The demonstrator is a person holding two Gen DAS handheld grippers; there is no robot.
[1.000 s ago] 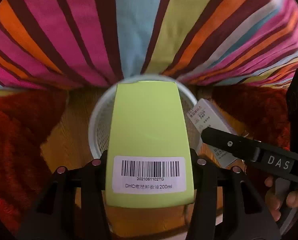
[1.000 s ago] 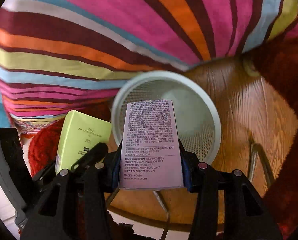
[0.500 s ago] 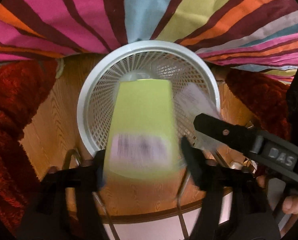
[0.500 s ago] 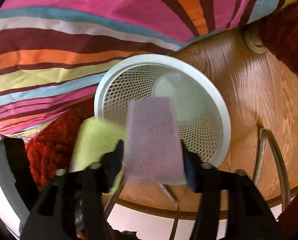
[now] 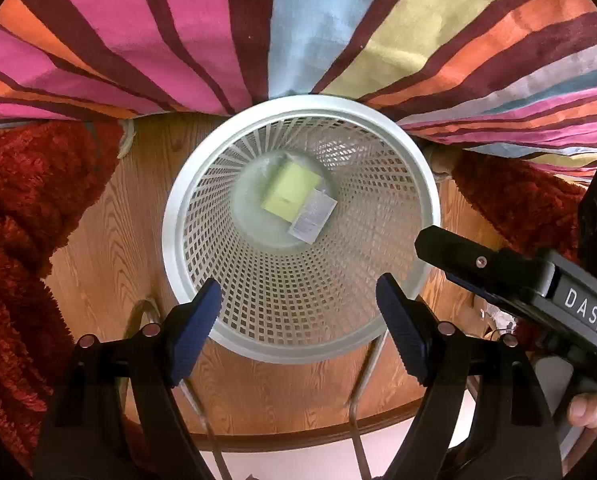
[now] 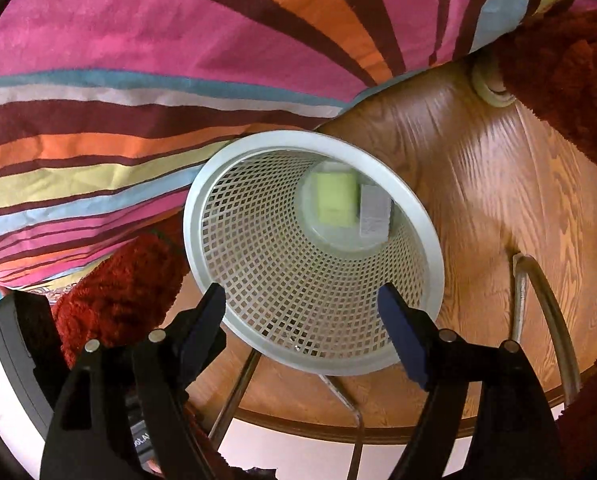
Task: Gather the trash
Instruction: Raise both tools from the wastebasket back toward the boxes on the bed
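- The left tool (image 5: 298, 308) hangs above the near rim of the white mesh basket (image 5: 424, 184), its two fingers spread wide with nothing between them.
- The right tool (image 6: 302, 308) also hovers over the basket (image 6: 426, 216), fingers spread apart and empty.
- Straight ahead of both tools, at the bottom of the basket, lies a yellow-green box (image 5: 292, 192); in the right wrist view it (image 6: 336, 198) shows as a pale green rectangle.
- A small white printed box (image 5: 313, 218) lies just to the right of the green one, touching it, its far edge against the basket wall; the right wrist view shows it (image 6: 374, 210) greyish and blurred.
- The basket stands on a round wooden bench (image 5: 106, 240), whose curved edge runs beneath the tools.
- A striped cloth (image 5: 298, 24) of pink, orange, blue and maroon lies beyond the basket, reaching its far rim.
- A red shaggy fabric (image 5: 22, 216) lies to the left of the left tool, and more of it to the right.
- The right tool's black body, marked "DAS", juts into the left wrist view from the right.
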